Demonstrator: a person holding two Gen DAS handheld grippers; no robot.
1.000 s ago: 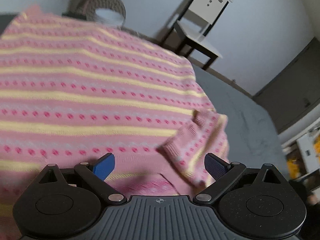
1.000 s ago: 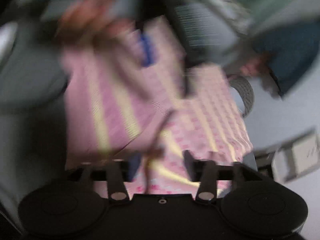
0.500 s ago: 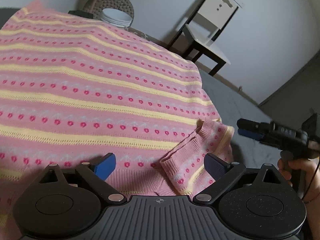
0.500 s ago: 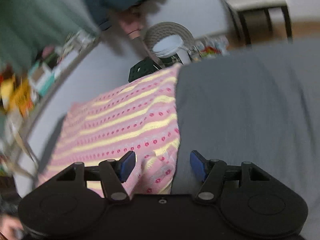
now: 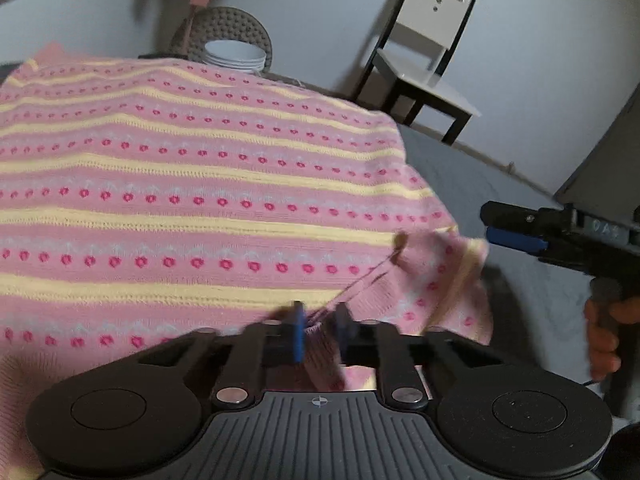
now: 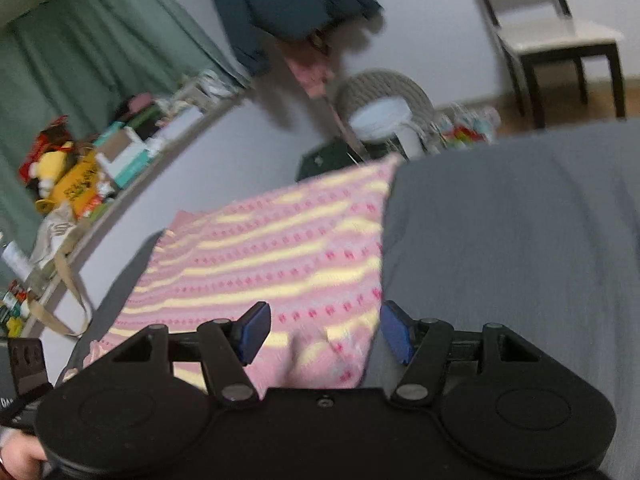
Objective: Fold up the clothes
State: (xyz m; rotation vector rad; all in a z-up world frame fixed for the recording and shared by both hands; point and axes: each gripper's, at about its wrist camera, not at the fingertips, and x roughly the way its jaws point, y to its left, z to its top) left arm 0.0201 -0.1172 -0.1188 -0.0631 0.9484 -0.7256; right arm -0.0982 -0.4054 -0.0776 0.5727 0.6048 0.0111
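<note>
Left tongs (image 5: 318, 330) pinching blurred sweater (image 5: 200, 200) cuff

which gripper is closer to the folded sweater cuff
Left. The left gripper has its blue pads shut on the cuff of the pink sweater. The right gripper is open beside the cuff, not touching it.

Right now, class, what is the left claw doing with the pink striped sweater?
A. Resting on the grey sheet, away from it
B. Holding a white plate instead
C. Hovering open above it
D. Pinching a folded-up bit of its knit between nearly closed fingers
D: in the left wrist view the left claw has its blue pads drawn close together with a ridge of the pink striped sweater between them.
</note>
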